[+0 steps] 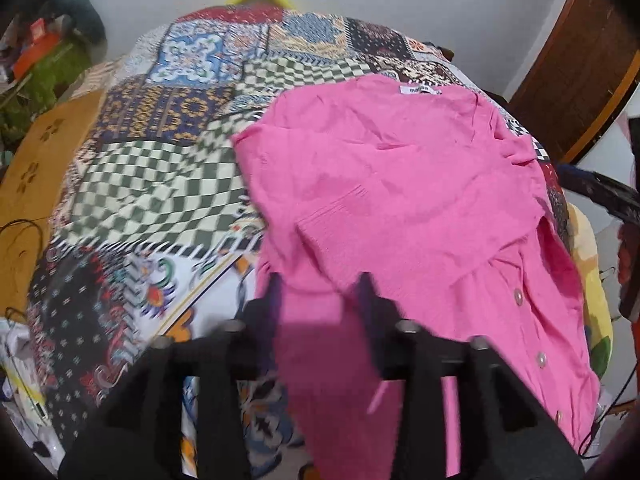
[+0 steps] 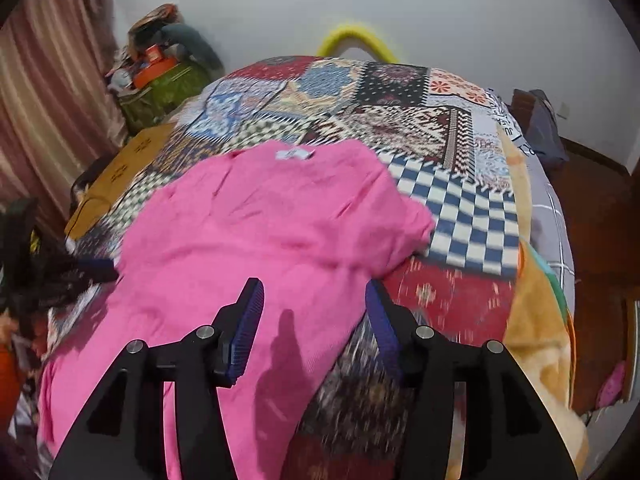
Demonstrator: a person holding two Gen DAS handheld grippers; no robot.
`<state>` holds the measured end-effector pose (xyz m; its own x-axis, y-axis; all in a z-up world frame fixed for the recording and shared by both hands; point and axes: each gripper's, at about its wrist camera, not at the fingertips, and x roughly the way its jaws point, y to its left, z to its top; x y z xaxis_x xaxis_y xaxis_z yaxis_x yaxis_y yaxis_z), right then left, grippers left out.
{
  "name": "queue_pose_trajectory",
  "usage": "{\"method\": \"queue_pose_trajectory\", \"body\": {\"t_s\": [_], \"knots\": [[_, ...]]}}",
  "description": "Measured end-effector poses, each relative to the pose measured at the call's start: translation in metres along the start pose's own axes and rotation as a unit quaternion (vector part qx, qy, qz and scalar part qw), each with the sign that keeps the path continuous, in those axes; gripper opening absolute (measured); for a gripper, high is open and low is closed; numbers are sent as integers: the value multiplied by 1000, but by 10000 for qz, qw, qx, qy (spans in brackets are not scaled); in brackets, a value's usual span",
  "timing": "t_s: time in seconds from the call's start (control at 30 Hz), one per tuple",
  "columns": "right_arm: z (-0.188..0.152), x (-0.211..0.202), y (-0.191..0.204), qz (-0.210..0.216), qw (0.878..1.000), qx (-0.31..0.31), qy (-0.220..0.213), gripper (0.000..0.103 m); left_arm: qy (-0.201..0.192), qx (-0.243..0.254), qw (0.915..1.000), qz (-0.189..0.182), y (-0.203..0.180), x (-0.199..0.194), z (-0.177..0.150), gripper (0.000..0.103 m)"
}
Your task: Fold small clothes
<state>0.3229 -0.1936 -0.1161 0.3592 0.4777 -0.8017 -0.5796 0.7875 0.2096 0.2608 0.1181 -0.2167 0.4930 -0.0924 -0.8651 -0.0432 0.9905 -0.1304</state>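
A pink knitted cardigan (image 1: 400,184) with a white neck label and pale buttons lies on a patchwork bedspread (image 1: 152,184). In the left wrist view my left gripper (image 1: 320,284) is open, its fingers either side of a raised fold of the cardigan's near edge; the image is blurred. In the right wrist view the cardigan (image 2: 256,232) lies spread out, collar at the far end. My right gripper (image 2: 314,292) is open and empty, just above the cardigan's right hem.
The bedspread (image 2: 460,216) covers a bed against a white wall. A brown box (image 1: 36,168) sits at the bed's left edge, cluttered bags (image 2: 160,76) behind it. A wooden door (image 1: 580,72) is at the right. An orange blanket (image 2: 536,320) hangs off the right side.
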Motion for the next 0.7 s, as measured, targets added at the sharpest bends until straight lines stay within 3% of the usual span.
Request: {"method": "queue_pose_trajectory", "body": {"t_s": [0.23, 0.47, 0.6, 0.63, 0.67, 0.7], "knots": [[-50, -31, 18, 78, 9997, -80, 212, 49, 162, -169, 9997, -33, 9, -27, -35, 50], [-115, -26, 29, 170, 9970, -5, 757, 49, 478, -281, 9982, -246, 5, -34, -75, 50], [-126, -22, 27, 290, 9969, 275, 681, 49, 413, -389, 9975, -420, -2, -37, -81, 50], [-125, -22, 26, 344, 9967, 347, 649, 46, 390, -427, 9974, -441, -3, -38, -81, 50], [-124, -21, 26, 391, 9966, 354, 627, 32, 371, -413, 9973, -479, -6, -39, -81, 43], [-122, -21, 28, 451, 9966, 328, 610, 15, 346, -344, 9974, -523, -10, -40, -80, 22]]}}
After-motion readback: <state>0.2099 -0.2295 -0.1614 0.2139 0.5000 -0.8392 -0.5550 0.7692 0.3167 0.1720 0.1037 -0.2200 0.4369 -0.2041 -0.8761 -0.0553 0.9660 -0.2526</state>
